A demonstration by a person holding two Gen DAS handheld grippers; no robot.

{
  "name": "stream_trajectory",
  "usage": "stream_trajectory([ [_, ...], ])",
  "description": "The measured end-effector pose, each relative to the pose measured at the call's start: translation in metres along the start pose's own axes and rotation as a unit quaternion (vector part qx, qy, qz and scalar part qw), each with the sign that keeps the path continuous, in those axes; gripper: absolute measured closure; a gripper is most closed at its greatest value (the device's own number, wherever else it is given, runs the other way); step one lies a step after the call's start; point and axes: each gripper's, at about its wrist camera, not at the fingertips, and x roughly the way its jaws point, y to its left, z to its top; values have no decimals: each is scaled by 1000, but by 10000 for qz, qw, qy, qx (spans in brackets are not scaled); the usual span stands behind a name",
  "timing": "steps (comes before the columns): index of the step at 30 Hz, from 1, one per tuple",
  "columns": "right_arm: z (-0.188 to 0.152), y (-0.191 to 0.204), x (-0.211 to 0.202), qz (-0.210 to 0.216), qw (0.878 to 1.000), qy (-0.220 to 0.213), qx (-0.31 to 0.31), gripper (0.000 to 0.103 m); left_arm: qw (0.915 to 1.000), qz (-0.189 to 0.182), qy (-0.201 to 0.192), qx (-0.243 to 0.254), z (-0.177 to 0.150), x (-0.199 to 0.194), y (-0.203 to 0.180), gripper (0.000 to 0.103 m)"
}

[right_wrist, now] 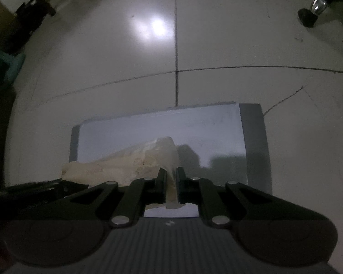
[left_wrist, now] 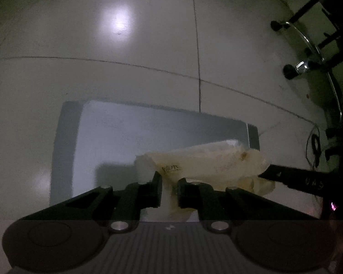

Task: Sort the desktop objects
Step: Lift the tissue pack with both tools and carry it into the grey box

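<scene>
The left claw (left_wrist: 169,182) is pinched nearly closed on one end of a crumpled, cream-coloured bag (left_wrist: 201,162); a fold of it is squeezed between the two fingers and runs down toward the claw's body. The rest of the bag spreads forward and to the right of this claw, with small dark print on the part just ahead of the fingertips. Its far right end meets the tip of the right claw (left_wrist: 272,171), which comes in from the right edge of the left wrist view.

In the right wrist view the right claw (right_wrist: 171,178) is likewise almost shut, gripping a thin fold of the bag (right_wrist: 135,159) between its fingers. From here the bag stretches forward and to the left, and the left claw (right_wrist: 64,186) shows as a dark bar at its left end. The bag thus hangs between the two claws.

Beneath and ahead of both claws lies a pale grey surface (left_wrist: 130,132) with darker bands at its sides. Beyond it is a tiled floor (left_wrist: 80,45) with a bright light reflection. The scene is dim.
</scene>
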Motion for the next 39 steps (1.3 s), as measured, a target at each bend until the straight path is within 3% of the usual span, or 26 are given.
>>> stream_trajectory([
  [13, -86, 57, -86, 44, 9985, 290, -459, 94, 9991, 315, -266, 48, -72, -118, 6, 93],
  [21, -138, 71, -121, 119, 9968, 499, -610, 94, 9987, 407, 15, 306, -136, -159, 0, 93],
  [30, -192, 54, -83, 74, 9941, 908, -591, 94, 9977, 354, 491, 297, -198, -123, 12, 93],
  [39, -227, 36, -26, -17, 9876, 1483, -512, 94, 9946, 403, 897, 337, -222, -68, 22, 93],
])
